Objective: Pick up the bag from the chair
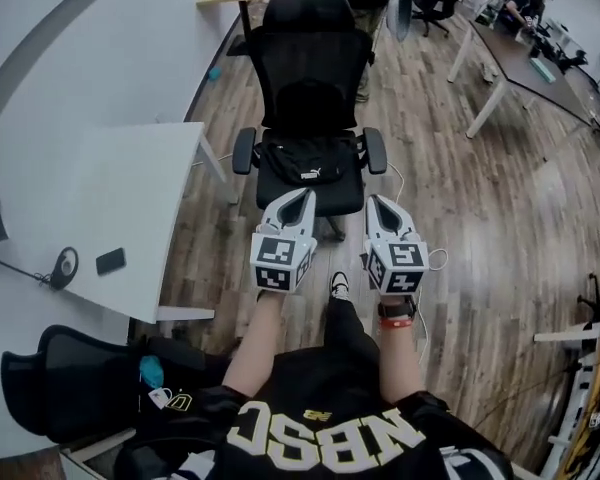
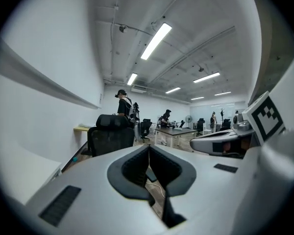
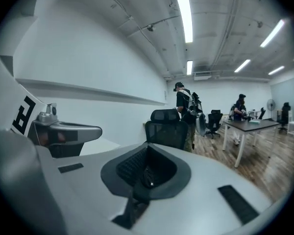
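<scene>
A black bag (image 1: 308, 162) with a small white logo lies on the seat of a black mesh office chair (image 1: 310, 78) straight ahead in the head view. Both grippers are held side by side just short of the seat's front edge, pointing at it. My left gripper (image 1: 304, 196) has its jaws pressed together, empty. So does my right gripper (image 1: 374, 201). The left gripper view shows the closed jaw tips (image 2: 148, 149) below the chair's backrest (image 2: 110, 136). In the right gripper view the tips (image 3: 147, 150) meet under the same chair (image 3: 166, 129). The bag is hidden in both gripper views.
A white desk (image 1: 100, 208) with a dark phone (image 1: 110, 261) stands at the left. Another black chair (image 1: 70, 388) is at the lower left. White-legged tables (image 1: 500, 63) and people stand farther back. A white cable (image 1: 435, 260) lies on the wooden floor.
</scene>
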